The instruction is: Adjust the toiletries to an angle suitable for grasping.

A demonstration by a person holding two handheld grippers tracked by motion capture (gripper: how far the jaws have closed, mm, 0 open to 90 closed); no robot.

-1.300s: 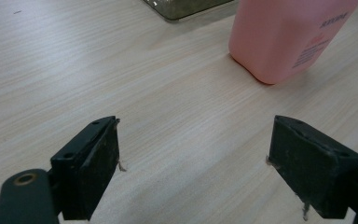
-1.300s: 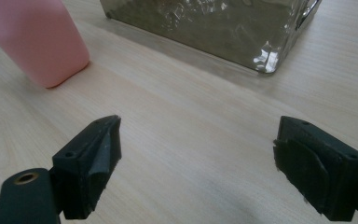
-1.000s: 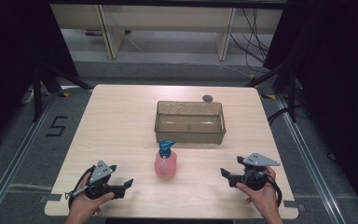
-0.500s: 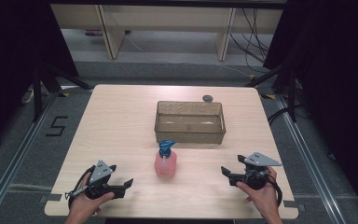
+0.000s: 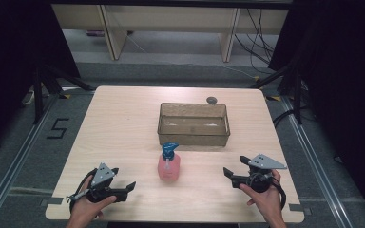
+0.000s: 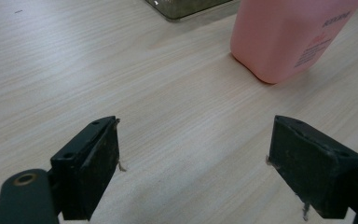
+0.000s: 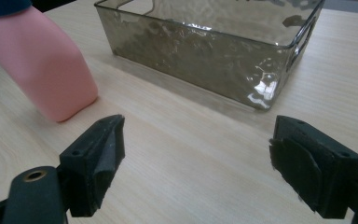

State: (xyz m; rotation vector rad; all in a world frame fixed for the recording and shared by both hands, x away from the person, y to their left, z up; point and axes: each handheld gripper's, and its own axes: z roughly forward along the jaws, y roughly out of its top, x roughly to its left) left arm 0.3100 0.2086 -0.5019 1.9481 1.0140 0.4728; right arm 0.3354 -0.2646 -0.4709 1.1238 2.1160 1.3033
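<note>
A pink soap bottle (image 5: 170,166) with a blue pump top stands upright on the wooden table (image 5: 123,123), just in front of a clear smoky plastic bin (image 5: 194,124). My left gripper (image 5: 129,188) rests near the front left edge, open, its jaws wide apart with bare wood between them. From its own camera the pink bottle (image 6: 291,35) sits ahead to the right. My right gripper (image 5: 228,174) is at the front right, also open. Ahead of it lie the bin (image 7: 205,46) and, at upper left, the pink bottle (image 7: 42,65).
A small dark round object (image 5: 212,100) lies on the table behind the bin. Shelving legs and cables stand on the floor beyond the far edge. A floor marking "5" (image 5: 58,128) lies left of the table.
</note>
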